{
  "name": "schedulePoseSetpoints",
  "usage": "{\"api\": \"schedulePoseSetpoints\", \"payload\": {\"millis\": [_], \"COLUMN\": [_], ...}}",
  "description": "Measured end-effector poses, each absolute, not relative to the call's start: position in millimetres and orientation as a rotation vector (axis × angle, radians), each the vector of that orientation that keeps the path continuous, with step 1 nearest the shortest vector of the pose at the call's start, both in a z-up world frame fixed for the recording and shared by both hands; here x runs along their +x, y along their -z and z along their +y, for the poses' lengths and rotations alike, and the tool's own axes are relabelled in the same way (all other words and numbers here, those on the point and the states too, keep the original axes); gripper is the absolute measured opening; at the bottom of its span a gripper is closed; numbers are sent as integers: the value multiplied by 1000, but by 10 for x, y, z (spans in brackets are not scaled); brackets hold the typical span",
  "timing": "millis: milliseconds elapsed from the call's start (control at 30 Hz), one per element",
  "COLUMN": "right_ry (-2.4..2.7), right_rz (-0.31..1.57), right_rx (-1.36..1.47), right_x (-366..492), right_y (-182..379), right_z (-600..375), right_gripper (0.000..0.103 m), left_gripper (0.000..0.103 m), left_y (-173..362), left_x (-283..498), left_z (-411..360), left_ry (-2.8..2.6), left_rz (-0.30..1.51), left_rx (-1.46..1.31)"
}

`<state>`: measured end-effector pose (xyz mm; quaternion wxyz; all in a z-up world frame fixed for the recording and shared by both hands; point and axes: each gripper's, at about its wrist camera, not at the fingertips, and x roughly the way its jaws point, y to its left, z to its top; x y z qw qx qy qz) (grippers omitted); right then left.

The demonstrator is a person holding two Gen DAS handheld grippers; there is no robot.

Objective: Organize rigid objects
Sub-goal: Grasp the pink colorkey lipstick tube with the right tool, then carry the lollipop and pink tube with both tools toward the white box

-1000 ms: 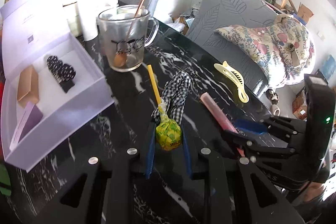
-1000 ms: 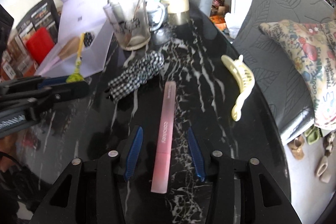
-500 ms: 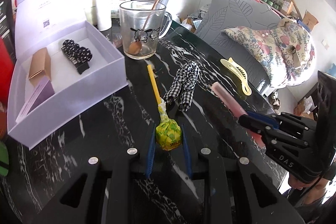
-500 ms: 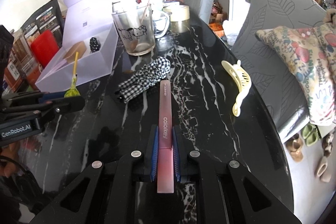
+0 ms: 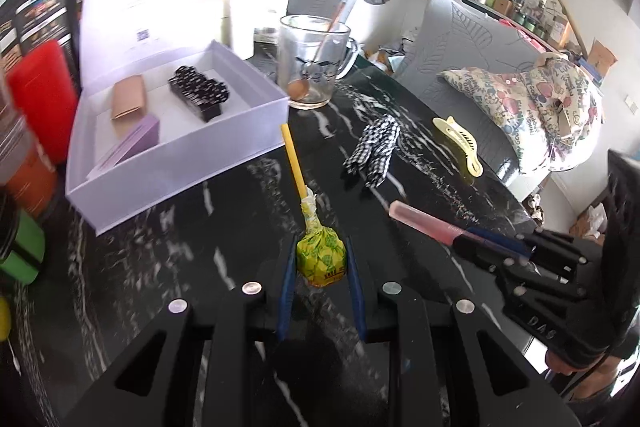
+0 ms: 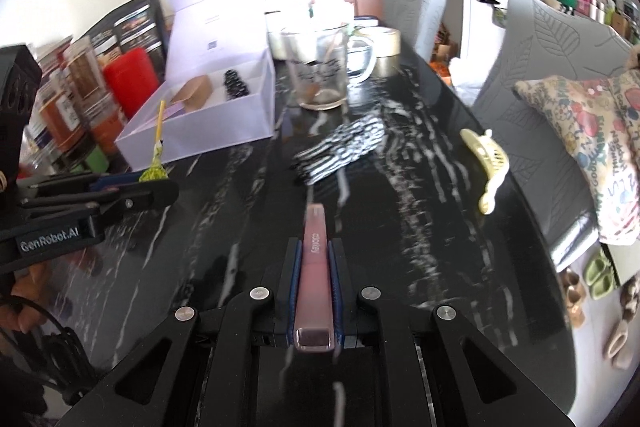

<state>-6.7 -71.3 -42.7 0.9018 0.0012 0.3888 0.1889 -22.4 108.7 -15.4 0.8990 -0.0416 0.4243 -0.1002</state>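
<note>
My left gripper (image 5: 320,259) is shut on a yellow-green wrapped lollipop (image 5: 321,259) whose yellow stick points toward the open lilac box (image 5: 180,163). It holds the lollipop above the black marble table (image 5: 200,239). My right gripper (image 6: 314,259) is shut on a pink flat stick (image 6: 314,267) and holds it raised over the table; it shows at the right of the left wrist view (image 5: 424,225). The box holds a black hair clip (image 5: 198,95), a tan piece (image 5: 128,101) and a purple piece (image 5: 132,143).
A yellow claw hair clip (image 6: 486,163) and a black-and-white checked cloth (image 6: 340,151) lie on the table. A glass mug with a spoon (image 5: 314,61) stands behind the box. A red container (image 5: 40,95) and jars crowd the left. Grey chairs stand at the right edge.
My right gripper closed on the pink stick and lifted it off the table. Both grippers rose and drew back; the lollipop stays gripped and the box now sits nearer the view's centre.
</note>
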Motion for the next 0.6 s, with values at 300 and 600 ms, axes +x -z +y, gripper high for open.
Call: {"api": "schedulePoseSetpoints", "payload": {"millis": [300, 600], "right_ry": [-395, -349], "right_rz": [871, 851], "right_rx": [-5, -89], "right_x": [-113, -68], "right_y": [711, 748], "right_z": [-564, -401], "right_gripper": [13, 27], "left_gripper": [24, 24], "left_y": [217, 204], "left_x": [-343, -301], "left_z": [1149, 1234], "left_ry": [199, 190], "left_rz": [895, 907], "left_rx": [-99, -108]}}
